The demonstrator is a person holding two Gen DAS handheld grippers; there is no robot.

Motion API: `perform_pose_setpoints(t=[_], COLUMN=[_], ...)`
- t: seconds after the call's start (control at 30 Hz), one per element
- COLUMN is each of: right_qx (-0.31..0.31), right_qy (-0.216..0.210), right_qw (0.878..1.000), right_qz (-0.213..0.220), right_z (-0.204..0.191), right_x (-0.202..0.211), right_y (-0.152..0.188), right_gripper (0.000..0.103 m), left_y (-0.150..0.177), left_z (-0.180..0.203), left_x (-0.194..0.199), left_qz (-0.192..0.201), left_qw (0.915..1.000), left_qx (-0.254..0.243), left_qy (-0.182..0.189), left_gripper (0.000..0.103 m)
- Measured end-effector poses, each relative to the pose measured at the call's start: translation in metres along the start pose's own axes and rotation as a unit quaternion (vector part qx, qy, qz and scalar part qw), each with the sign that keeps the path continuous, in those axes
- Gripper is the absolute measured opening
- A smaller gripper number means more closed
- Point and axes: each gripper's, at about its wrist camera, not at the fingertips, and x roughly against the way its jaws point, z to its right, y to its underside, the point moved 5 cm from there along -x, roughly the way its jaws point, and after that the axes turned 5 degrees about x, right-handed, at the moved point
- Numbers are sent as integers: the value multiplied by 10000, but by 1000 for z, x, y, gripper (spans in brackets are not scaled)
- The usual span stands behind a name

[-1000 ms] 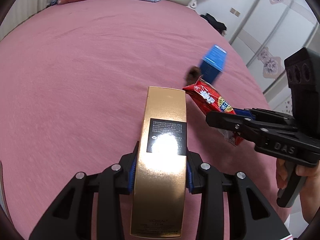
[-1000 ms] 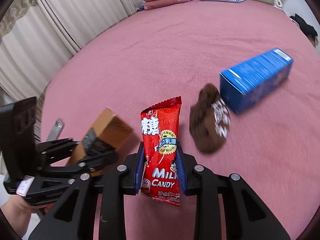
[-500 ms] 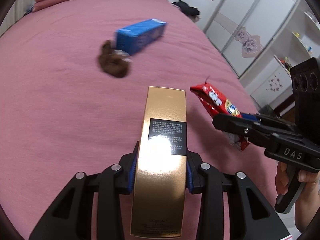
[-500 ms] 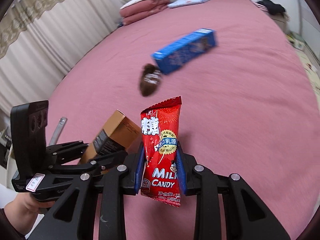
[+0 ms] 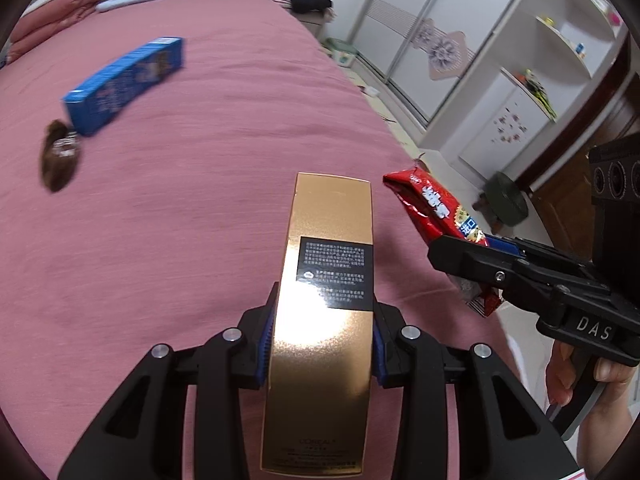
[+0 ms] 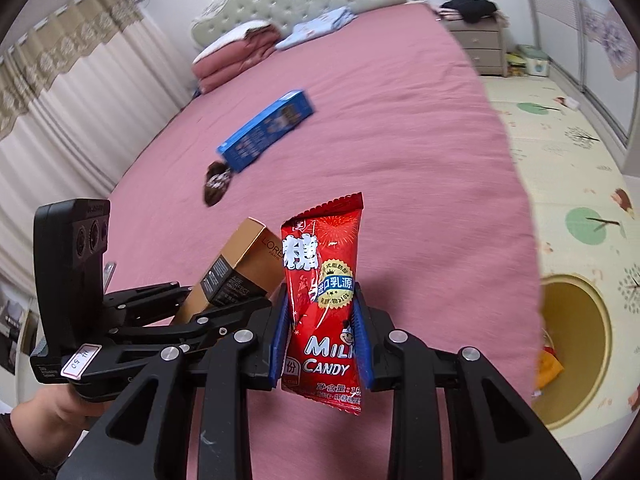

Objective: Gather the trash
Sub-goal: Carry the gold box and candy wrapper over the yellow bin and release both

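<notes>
**While both claws are full, the bin waits off the bed's right edge**

As the two hand-held grippers hang over the near right corner of the pink bedspread (image 6: 400,128), each is clamped on a piece of trash: the left gripper (image 5: 320,344) pinches a tall gold cardboard cosmetics box (image 5: 326,312) by its long sides, and the right gripper (image 6: 322,340) grips a red foil milk-candy packet (image 6: 324,300) near its lower end, the packet standing upright. A yellow round bin (image 6: 576,352) with something orange inside sits on the patterned floor mat (image 6: 560,128) just off the bed's right edge, and it is judged to be where this load goes. To drop cleanly, each piece should be carried well over the bin's mouth before the jaws part, one hand at a time so the grippers, now close together, do not knock. The long box, held near one end, may tip as it falls; pointing it downward first would help. A blue rectangular carton (image 6: 266,136) and a brown crumpled wrapper (image 6: 216,188), touching or nearly so, lie toward the bed's middle, uncollected
</notes>
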Motion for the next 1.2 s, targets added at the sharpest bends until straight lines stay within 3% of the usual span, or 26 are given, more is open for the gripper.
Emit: perform_pose_setpoints(t=[0.57,1.2], right_qx=[-1166,-1967], right_qy=[476,1208], right_qw=[9913,9716], right_qz=[372,517], right_z=[114,218], right_x=[80,121], right_y=[59,81], right_gripper=[28,32], left_y=[4,-11], left_z=[116,220], left_x=[-73,-143], left_qz=[-600,-1027], left_qw=[9939,9803], left_qx=[-690,-1348], left_qy=[617,1017], left_gripper=[37,38])
